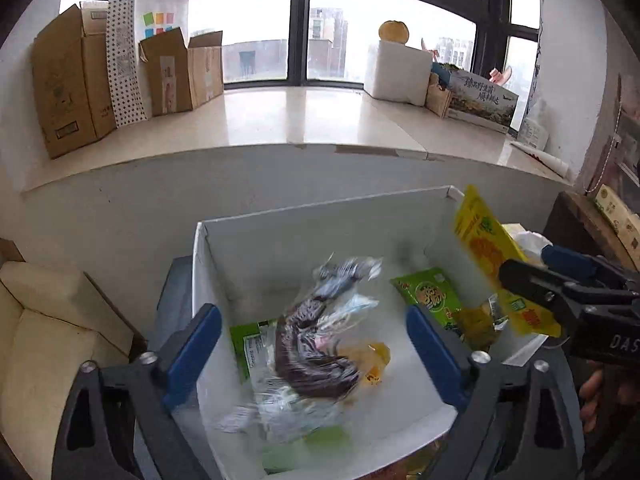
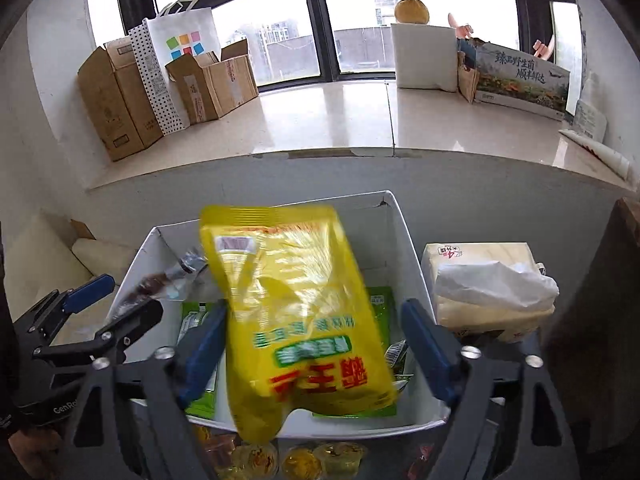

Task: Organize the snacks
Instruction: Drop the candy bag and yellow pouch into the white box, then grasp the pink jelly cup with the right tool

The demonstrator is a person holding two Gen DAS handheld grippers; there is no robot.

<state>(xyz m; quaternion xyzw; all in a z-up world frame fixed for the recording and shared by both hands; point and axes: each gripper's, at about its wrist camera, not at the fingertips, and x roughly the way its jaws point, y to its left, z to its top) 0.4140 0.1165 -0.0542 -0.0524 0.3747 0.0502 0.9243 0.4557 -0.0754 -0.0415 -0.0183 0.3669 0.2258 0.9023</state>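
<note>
A white open box [image 1: 320, 216] [image 2: 404, 240] stands below both grippers, with green snack packs [image 1: 430, 294] [image 2: 380, 312] inside. My left gripper [image 1: 314, 354] is open above the box; a clear bag with a dark snack [image 1: 316, 344] is blurred between its jaws, apparently falling free. In the right wrist view the left gripper [image 2: 116, 300] shows at the left. My right gripper [image 2: 312, 344] is open; the yellow snack bag [image 2: 300, 312] [image 1: 492, 264] is blurred between the wide jaws, over the box.
A tissue pack [image 2: 488, 292] sits right of the box. Several jelly cups [image 2: 300, 460] lie in front of it. A cream cushion [image 1: 44, 340] is at the left. Cardboard boxes [image 1: 72, 80] and a white box [image 1: 400, 72] stand on the window ledge behind.
</note>
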